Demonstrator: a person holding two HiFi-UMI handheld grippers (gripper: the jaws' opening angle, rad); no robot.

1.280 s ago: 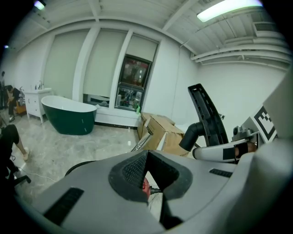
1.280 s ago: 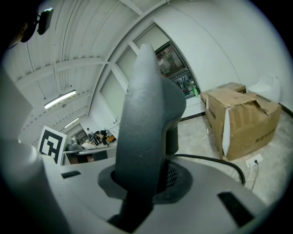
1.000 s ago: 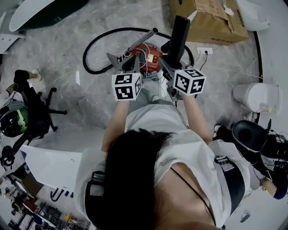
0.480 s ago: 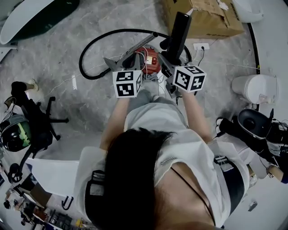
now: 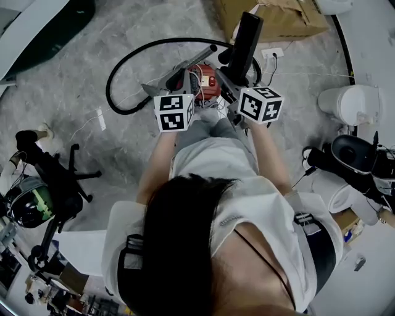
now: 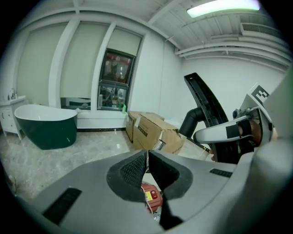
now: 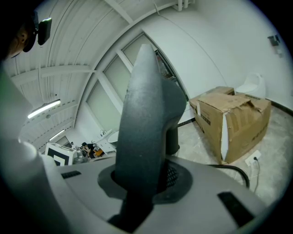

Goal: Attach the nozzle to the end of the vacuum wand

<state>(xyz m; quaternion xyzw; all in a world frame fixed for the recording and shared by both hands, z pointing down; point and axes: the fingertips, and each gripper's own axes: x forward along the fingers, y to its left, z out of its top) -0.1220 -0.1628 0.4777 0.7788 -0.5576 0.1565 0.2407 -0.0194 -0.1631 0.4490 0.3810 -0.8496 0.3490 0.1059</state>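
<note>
Black nozzle (image 7: 144,105) in right gripper (image 7: 139,180); left gripper (image 6: 147,159) — jaws together

Grey marbled floor (image 5: 80,74), red vacuum cleaner (image 5: 207,80) at centre with black hose (image 5: 154,43) looped beside it, cardboard box (image 5: 284,18) and white power strip (image 5: 273,53) beyond, black chair (image 5: 55,179) left, green bathtub (image 6: 46,128) far off.

No legible text anywhere; possibly faint print on the cardboard box (image 6: 145,133), unreadable.
</note>
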